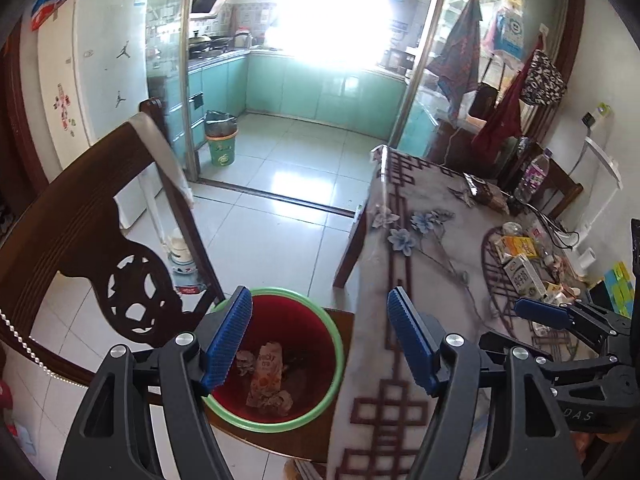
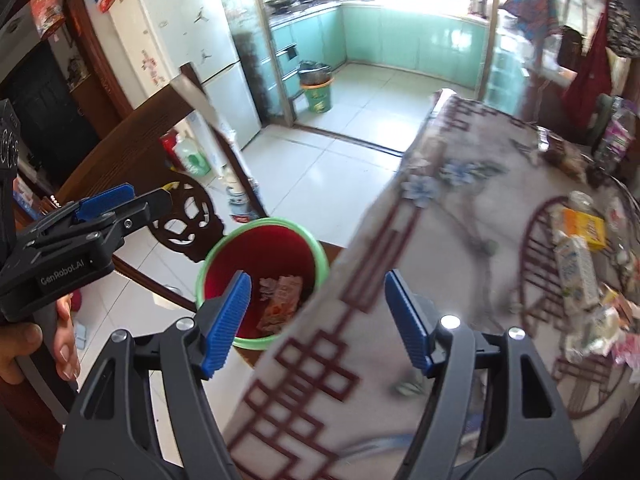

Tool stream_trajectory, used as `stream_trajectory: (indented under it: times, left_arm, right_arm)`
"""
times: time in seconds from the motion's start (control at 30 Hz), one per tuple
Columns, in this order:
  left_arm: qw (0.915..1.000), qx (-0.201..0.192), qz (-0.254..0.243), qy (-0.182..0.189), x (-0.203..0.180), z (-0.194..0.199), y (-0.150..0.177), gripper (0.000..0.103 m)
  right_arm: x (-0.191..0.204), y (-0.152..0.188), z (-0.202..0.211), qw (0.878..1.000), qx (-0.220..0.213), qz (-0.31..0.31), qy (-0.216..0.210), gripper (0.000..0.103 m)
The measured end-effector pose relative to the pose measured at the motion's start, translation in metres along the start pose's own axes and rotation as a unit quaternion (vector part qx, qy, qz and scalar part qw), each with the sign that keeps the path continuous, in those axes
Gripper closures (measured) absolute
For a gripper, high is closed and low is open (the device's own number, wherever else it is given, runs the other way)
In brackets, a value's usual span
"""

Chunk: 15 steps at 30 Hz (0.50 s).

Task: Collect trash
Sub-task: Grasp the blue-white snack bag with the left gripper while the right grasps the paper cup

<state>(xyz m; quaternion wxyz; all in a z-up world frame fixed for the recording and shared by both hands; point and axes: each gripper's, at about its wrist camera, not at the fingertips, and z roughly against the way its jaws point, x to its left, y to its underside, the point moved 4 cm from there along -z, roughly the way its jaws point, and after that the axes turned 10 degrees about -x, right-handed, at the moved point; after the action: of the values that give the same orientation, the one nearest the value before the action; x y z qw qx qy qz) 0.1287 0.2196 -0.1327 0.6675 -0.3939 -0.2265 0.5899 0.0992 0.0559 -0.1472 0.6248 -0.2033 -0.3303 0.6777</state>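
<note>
A red bin with a green rim (image 1: 340, 344) stands on a chair seat beside the table; it also shows in the right wrist view (image 2: 200, 276). Inside lie a snack wrapper (image 1: 266, 376) and crumpled paper (image 1: 245, 362). My left gripper (image 1: 320, 340) is open and empty above the bin and the table edge. My right gripper (image 2: 316, 320) is open and empty over the table edge; it shows in the left wrist view (image 1: 544, 314). More trash sits on the table: a milk carton (image 1: 522, 276) (image 2: 578, 272), a yellow box (image 1: 516, 246) (image 2: 584, 226) and scraps.
A dark wooden chair back (image 1: 92, 240) stands left of the bin. The patterned tablecloth (image 1: 420, 240) hangs over the table edge. A plastic bottle (image 1: 534, 174) stands at the table's far side. A green kitchen bin (image 1: 221, 140) stands on the tiled floor by the fridge (image 1: 92, 80).
</note>
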Motion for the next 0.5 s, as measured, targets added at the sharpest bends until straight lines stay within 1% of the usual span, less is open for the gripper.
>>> stream_trajectory:
  times: [0.13,0.17,0.3,0.43,0.5]
  left_arm:
    - [0.9986,0.014,-0.017,0.048,-0.058,-0.007,0.012,0.035]
    - [0.9979,0.020,-0.023,0.057,-0.075,-0.009,0.016,0.035]
    - [0.9949,0.036,-0.052,0.079,-0.137,-0.021,0.029,0.035]
    - [0.9904,0.056,-0.070,0.105,-0.205,-0.029,0.045,0.035]
    - [0.9883,0.064,-0.082,0.111,-0.235,-0.032,0.055,0.035]
  right_arm:
    - [-0.046,0.022,0.036,0.998,-0.012,-0.024,0.048,0.035]
    - [-0.062,0.030,0.046,0.997,-0.014,-0.031,0.064,0.035]
    - [-0.126,0.059,0.080,0.993,-0.018,-0.057,0.105,0.035]
    - [-0.204,0.095,0.105,0.985,0.001,-0.099,0.142,0.035]
    - [-0.245,0.117,0.113,0.980,0.016,-0.115,0.163,0.035]
